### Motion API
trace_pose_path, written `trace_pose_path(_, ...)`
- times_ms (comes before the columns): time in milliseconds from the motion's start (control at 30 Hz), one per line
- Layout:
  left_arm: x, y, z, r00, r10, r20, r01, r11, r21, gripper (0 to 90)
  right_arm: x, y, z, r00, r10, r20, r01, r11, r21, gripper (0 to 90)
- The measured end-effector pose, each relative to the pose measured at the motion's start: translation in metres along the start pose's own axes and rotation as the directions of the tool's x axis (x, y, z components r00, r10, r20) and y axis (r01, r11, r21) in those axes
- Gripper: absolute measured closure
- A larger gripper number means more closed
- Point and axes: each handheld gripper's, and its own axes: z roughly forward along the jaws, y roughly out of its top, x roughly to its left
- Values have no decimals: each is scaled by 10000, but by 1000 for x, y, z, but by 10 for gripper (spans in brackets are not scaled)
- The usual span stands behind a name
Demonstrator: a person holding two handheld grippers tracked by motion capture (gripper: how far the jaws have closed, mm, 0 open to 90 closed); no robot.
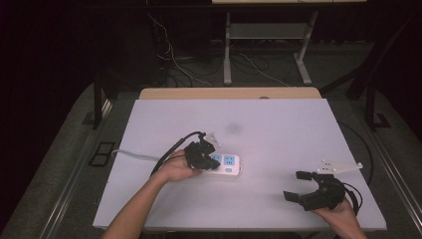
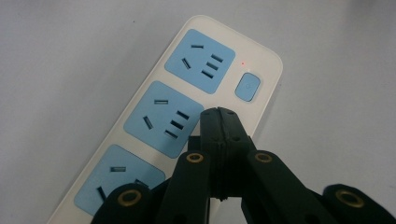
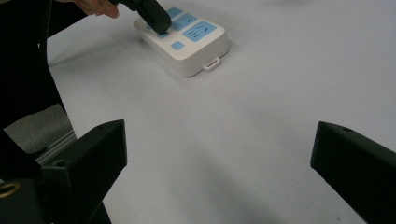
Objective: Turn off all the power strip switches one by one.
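A white power strip [image 1: 228, 164] with three blue sockets lies near the table's middle. In the left gripper view the strip [image 2: 154, 84] runs diagonally, with a blue switch button [image 2: 247, 87] and a small red light [image 2: 243, 63] at its far end. My left gripper [image 2: 219, 115] is shut with nothing between its jaws, its tip down at the middle socket's edge, close to the switch. Whether it touches the strip I cannot tell. From the right gripper view, the left gripper [image 3: 159, 21] leans on the strip [image 3: 191, 42]. My right gripper [image 1: 293, 185] stands wide open and empty over bare table at the front right.
The strip's white cable [image 1: 134, 155] trails off the table's left edge. A black cable [image 1: 171, 149] loops from the left gripper. The table [image 1: 278, 129] has free room around the strip. Beyond its far edge stand a desk frame [image 1: 228, 45] and floor cables.
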Motion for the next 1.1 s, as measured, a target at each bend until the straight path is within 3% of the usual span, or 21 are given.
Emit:
trace_pose_path(600, 6, -1, 1, 9983, -456, 364, 461, 9989, -110, 897, 0, -1, 0, 10000, 22, 28, -23, 10000, 33, 35)
trace_pose_path(1100, 5, -4, 2, 9974, -632, 340, 641, 9976, -255, 897, 0, -1, 0, 10000, 49, 43, -50, 10000, 54, 35)
